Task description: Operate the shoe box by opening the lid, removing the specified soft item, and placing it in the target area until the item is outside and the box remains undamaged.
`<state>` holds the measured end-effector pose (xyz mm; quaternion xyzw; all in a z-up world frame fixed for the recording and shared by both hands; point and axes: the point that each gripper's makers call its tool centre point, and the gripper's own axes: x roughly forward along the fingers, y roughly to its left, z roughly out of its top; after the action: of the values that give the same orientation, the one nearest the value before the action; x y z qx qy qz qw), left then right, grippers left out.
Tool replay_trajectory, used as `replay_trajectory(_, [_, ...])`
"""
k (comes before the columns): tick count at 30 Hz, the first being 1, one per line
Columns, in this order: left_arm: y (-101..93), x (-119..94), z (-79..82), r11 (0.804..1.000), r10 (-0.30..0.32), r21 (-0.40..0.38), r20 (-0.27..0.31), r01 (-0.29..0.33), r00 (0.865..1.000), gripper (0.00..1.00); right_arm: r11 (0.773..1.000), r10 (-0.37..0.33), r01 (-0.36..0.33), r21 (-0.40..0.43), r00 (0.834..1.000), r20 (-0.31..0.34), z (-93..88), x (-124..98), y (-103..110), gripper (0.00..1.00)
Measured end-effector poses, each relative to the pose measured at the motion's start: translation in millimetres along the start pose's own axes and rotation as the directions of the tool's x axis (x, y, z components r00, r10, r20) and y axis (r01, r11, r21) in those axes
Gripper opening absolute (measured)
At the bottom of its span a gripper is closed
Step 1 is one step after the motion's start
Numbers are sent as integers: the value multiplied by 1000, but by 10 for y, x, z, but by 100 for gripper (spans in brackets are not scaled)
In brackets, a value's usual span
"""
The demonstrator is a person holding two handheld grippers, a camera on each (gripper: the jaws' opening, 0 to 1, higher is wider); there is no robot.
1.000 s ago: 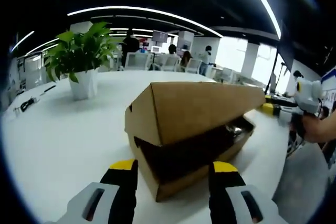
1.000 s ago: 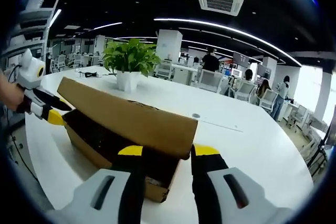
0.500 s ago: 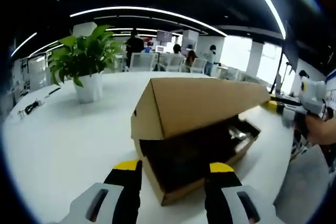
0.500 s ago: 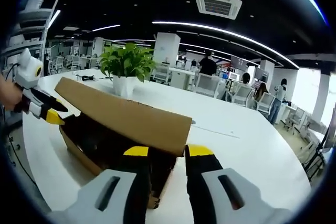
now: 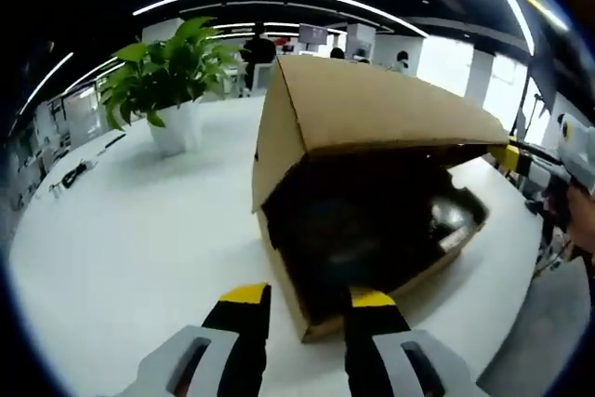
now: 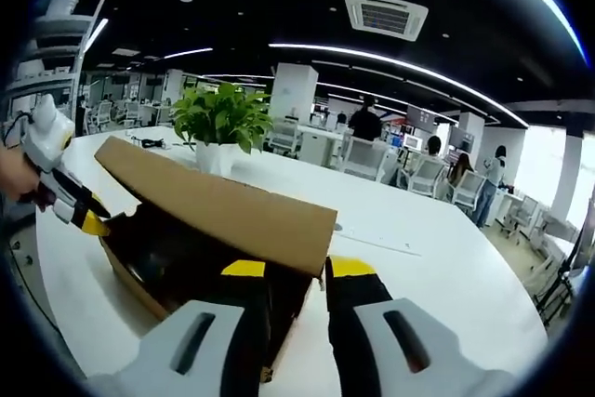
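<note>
The brown cardboard shoe box (image 5: 316, 313) lies on the white table (image 5: 121, 230), its lid (image 5: 381, 104) tilted up steeply. Inside it is dark, with a glossy dark item (image 5: 444, 220) toward the far end. My left gripper (image 5: 309, 297) is open and straddles the box's near bottom corner; it also shows at the box's far end (image 6: 91, 220), its yellow tip against the box under the lid. My right gripper (image 6: 297, 269) is open, with the lid's near corner (image 6: 311, 244) above its jaws. Its yellow tip (image 5: 507, 157) sits under the lid's far edge.
A potted green plant (image 5: 172, 90) in a white pot stands on the table behind the box, and appears as the plant (image 6: 221, 123) again. A cable (image 5: 70, 174) lies near the table's left edge. A hand (image 6: 19, 178) holds the left gripper. Chairs and people are far behind.
The lid has swung much higher, showing the box's dark inside. Both pairs of jaws have narrowed, the left more. The left view has moved closer to the box.
</note>
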<state>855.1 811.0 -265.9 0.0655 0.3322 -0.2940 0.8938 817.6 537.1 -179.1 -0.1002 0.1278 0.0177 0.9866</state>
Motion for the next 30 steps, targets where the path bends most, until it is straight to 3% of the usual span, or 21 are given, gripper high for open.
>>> replay_trajectory(30, [35,25,-49,998,61,35,-65,-59,996,8,999,-17,18,-31,1000,19,181,146,-111,15])
